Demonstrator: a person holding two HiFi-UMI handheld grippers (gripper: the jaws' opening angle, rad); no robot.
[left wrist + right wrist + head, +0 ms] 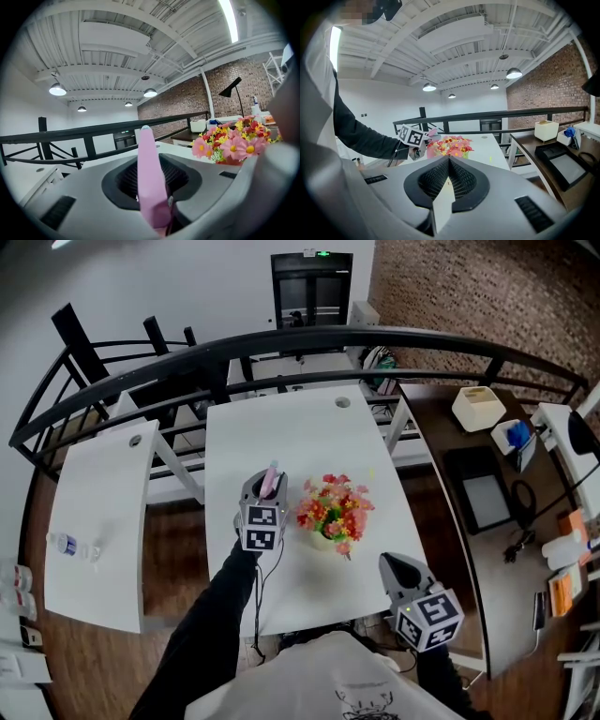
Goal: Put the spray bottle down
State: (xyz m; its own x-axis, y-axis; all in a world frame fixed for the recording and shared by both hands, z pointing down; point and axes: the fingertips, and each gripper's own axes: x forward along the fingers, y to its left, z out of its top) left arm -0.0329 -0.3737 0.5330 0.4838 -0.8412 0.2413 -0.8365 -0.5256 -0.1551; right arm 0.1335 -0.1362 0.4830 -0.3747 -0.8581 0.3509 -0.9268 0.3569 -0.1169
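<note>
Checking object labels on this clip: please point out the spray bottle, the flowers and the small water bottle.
spray bottle (148, 173), left gripper view, on its pink side.
flowers (334, 507), head view, middle of the blooms.
water bottle (71, 545), head view, on its clear body.

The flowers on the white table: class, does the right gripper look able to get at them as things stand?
Probably yes. The right gripper, shut, hovers by the table's near edge, with bare table between it and the flowers. The left gripper, holding the spray bottle, is on their other side.
</note>
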